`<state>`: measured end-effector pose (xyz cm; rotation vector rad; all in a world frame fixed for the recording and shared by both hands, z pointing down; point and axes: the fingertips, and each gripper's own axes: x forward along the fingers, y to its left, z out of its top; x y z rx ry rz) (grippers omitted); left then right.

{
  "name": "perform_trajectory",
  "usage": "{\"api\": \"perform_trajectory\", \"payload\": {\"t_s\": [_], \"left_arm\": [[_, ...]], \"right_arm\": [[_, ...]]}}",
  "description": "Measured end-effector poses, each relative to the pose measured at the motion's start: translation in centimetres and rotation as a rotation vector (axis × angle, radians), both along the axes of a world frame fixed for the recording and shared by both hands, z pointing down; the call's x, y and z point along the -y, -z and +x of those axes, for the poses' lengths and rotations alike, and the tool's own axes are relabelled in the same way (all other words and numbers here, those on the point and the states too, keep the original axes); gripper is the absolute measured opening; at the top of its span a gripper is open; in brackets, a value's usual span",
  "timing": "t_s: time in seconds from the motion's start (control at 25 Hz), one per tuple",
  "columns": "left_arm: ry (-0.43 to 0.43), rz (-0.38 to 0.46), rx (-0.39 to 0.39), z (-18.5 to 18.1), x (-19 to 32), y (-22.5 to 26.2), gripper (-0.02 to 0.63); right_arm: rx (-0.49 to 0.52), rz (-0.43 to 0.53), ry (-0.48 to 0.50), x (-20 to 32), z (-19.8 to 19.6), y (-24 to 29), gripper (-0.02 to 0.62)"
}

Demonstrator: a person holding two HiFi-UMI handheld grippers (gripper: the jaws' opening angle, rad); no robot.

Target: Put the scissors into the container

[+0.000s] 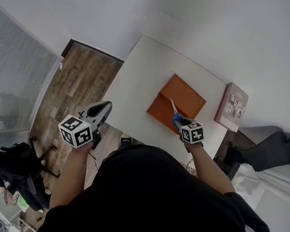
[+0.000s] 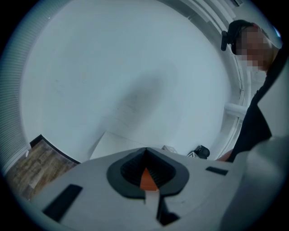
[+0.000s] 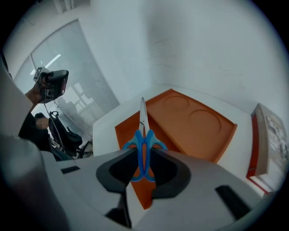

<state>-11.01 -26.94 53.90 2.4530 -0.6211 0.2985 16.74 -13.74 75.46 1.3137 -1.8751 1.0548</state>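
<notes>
The scissors (image 3: 144,143) have blue handles and a silver blade. My right gripper (image 3: 143,153) is shut on the handles, and the blade points away from me. They hang just above the near part of the orange container (image 3: 192,122), a flat open tray with two round recesses. From the head view, the scissors (image 1: 175,113) stick out of my right gripper (image 1: 183,123) over the container (image 1: 183,94) on the white table (image 1: 140,81). My left gripper (image 1: 103,108) is held off the table's left edge with nothing in it. Its jaws look shut (image 2: 145,154).
A book (image 1: 232,106) lies on the table's right end, beside the container. A dark chair (image 1: 269,150) stands right of the table. A black office chair (image 1: 14,163) is on the wood floor (image 1: 80,84) at the left. White walls run behind the table.
</notes>
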Motion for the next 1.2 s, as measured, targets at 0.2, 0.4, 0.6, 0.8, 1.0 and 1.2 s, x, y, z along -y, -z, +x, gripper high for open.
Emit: {"api": "perform_trajectory", "payload": {"t_s": [0.2,0.4,0.6,0.8,1.0,1.2], "left_arm": [[0.010,-0.010,0.005,0.0,0.6,-0.5,0.009],[0.019,-0.025,0.011,-0.4,1.1,-1.0,0.009],[0.025,-0.032,0.016,-0.7,1.4,-1.3,0.009],[0.029,-0.039,0.019,-1.1,1.5,-1.5,0.009],[0.031,-0.048,0.021,-1.5,1.7,-1.8,0.009],[0.035,-0.057,0.025,-2.0,1.8,-2.1,0.009]], "right_arm": [[-0.005,-0.034,0.038,0.2,-0.6,-1.4,0.089],[-0.008,-0.072,0.068,0.5,-1.2,-2.8,0.089],[-0.030,-0.115,0.097,0.6,-1.6,-4.2,0.089],[-0.046,-0.152,0.098,1.0,-1.6,-5.1,0.089],[-0.043,-0.171,0.097,1.5,-1.8,-6.0,0.089],[-0.103,-0.209,0.088,1.8,-1.2,-6.5,0.089]]}}
